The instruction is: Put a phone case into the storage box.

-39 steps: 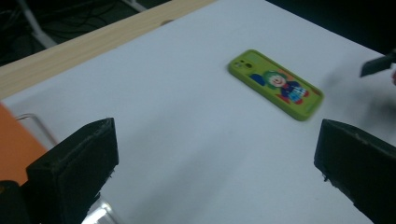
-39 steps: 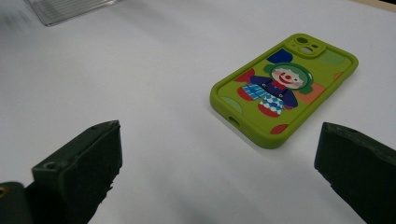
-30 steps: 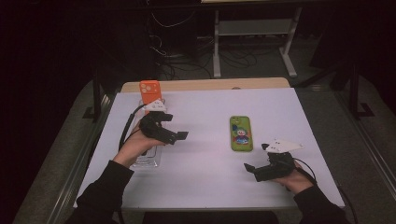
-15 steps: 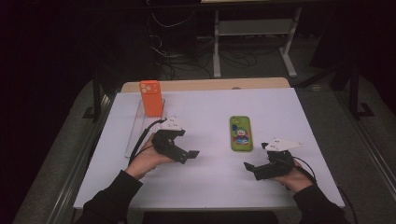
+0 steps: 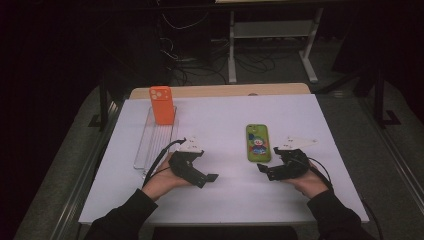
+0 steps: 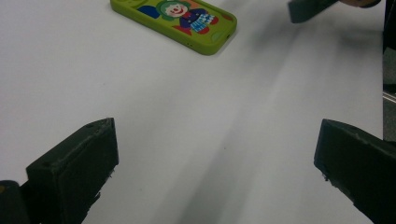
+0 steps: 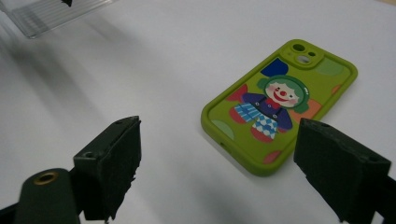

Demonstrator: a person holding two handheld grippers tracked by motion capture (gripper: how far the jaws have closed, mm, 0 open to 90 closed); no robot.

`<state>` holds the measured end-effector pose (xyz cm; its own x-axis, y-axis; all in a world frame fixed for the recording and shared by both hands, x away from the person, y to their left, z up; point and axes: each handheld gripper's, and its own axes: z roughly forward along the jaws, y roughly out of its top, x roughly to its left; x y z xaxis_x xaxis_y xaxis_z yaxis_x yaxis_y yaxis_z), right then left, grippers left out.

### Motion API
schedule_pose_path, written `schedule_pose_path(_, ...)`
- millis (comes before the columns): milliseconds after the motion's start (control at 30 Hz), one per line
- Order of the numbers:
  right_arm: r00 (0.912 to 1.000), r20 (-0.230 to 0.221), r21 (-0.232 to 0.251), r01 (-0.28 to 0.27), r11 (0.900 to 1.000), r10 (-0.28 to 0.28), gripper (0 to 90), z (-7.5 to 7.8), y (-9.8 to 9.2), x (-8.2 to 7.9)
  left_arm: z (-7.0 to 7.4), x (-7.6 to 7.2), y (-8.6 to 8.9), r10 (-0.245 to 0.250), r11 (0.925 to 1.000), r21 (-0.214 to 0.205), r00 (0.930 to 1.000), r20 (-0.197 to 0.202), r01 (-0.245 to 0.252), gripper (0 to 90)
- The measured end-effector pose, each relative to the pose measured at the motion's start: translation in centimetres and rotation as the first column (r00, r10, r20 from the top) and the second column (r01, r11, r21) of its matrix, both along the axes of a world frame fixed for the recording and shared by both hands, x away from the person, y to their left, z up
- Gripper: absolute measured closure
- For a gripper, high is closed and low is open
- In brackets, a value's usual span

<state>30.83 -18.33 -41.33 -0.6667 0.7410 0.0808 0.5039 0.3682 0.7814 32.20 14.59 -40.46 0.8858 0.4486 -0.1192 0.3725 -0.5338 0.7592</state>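
From above, the green phone case (image 5: 257, 143) lies flat right of the bench's (image 5: 300, 107) middle; the right gripper (image 5: 264, 169) sits just beside its near end, the left gripper (image 5: 210, 178) further left. Left gripper view: jaws wide apart, holding nothing. Right gripper view: jaws apart, just been closing, bare bench between them, case just ahead.

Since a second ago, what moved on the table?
The left gripper came away from the clear tray toward the table's middle, empty and open. The right gripper edged toward the green phone case; its jaws have just been closing, nothing between them. Both cases and the tray stayed put.
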Motion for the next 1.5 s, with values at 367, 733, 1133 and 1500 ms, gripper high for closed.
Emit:
schedule_pose_path(367,0.9981,-0.059,-0.013,-0.019,0.9997,0.018,56.9,0.3,2.9,3.0,-0.6,0.1,-0.1,0.004,1.0000,0.004,0.9997,-0.024,-0.004,0.0)
schedule_pose_path(733,0.9925,-0.121,-0.031,-0.025,0.9992,0.021,87.9,-0.6,5.6,5.8,-0.7,0.2,-0.1,0.010,0.9999,-0.003,0.9996,-0.028,-0.010,0.0)
schedule_pose_path(1133,0.9856,-0.167,-0.119,-0.044,0.9920,0.023,88.4,-2.1,6.6,6.1,-0.7,0.2,-0.1,0.004,1.0000,0.000,0.9995,-0.032,-0.004,0.0)
schedule_pose_path(1500,0.9861,-0.166,-0.166,-0.018,0.9860,-0.010,88.4,-2.5,4.9,5.8,-0.6,0.2,-0.1,0.001,0.9999,-0.013,0.9995,-0.031,-0.001,0.0)
